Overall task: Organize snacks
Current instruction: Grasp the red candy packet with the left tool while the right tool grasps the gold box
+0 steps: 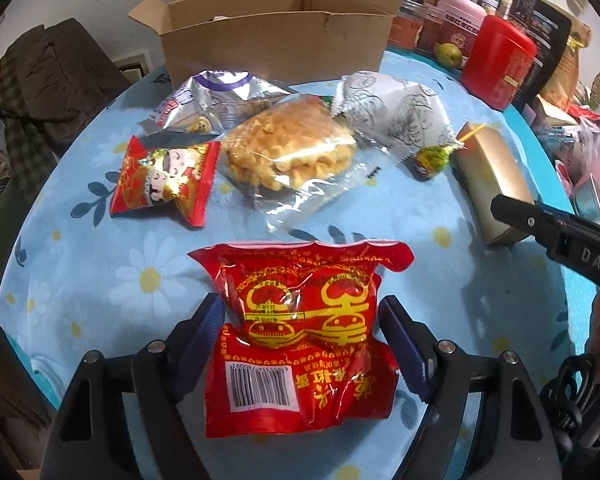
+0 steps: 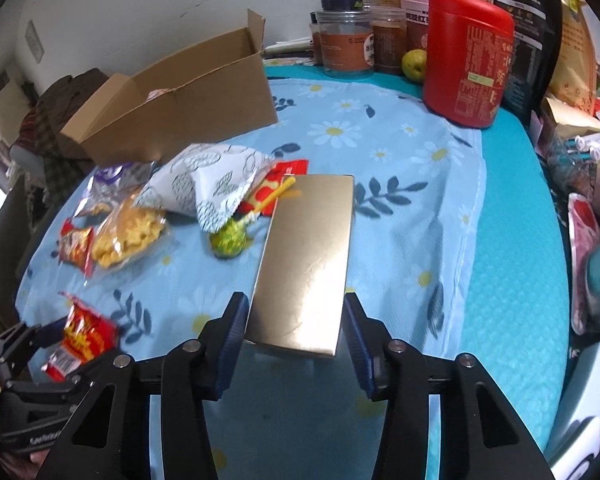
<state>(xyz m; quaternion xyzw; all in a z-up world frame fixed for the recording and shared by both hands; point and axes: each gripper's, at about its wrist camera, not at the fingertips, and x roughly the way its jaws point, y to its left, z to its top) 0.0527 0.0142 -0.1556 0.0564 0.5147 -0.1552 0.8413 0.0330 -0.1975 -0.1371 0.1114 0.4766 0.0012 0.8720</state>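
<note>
My left gripper [image 1: 300,320] is shut on a red snack packet [image 1: 300,320] with gold print and a barcode, pinched at its middle above the blue daisy cloth [image 1: 100,264]. The same packet [image 2: 84,336] shows at the lower left of the right wrist view. My right gripper [image 2: 296,320] straddles the near end of a long gold box [image 2: 308,256], and its blue pads press on both long sides. In the left wrist view one black finger [image 1: 516,216] of that gripper lies over the gold box [image 1: 488,184].
An open cardboard box [image 1: 276,48] stands at the back. On the cloth lie a small red packet [image 1: 164,180], a clear bag of fried snacks [image 1: 292,148], a silver-purple bag [image 1: 208,100], a white patterned bag [image 1: 392,108] and a green lollipop [image 1: 432,158]. A red canister [image 2: 468,68] and jars crowd the back right.
</note>
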